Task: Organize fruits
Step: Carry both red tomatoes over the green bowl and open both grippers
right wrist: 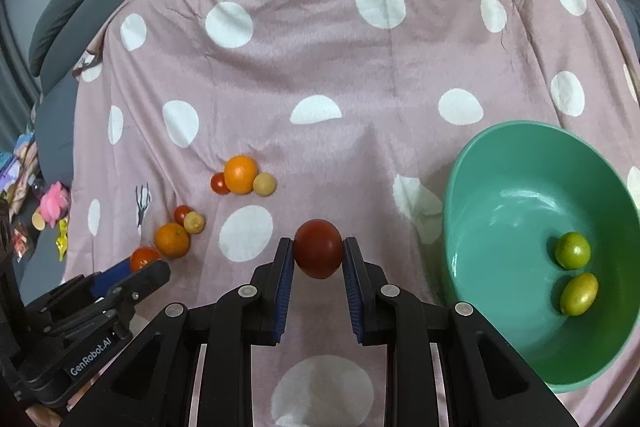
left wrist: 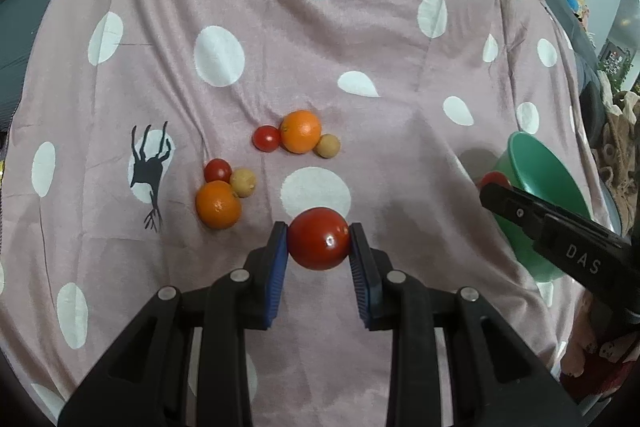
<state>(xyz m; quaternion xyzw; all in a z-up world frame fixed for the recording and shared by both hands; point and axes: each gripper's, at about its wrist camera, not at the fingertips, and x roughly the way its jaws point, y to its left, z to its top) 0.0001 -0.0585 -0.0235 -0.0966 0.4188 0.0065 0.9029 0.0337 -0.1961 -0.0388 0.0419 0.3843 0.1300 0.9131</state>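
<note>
Tomatoes are pinched by both grippers: one tomato [left wrist: 318, 243] by the left gripper [left wrist: 319, 247], a darker tomato [right wrist: 319, 248] by the right gripper [right wrist: 319, 253]. Just right of the latter, limes [right wrist: 572, 250] are held in a green bowl [right wrist: 472, 195].

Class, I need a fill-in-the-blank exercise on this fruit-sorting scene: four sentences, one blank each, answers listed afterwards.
1. Each gripper, left and right, holds a red ____ between its jaws.
2. The bowl is ____ in colour.
3. Inside the bowl lie ____ greenish fruits.
4. The blanket is pink with white ____.

Answers: tomato; green; two; dots
</note>
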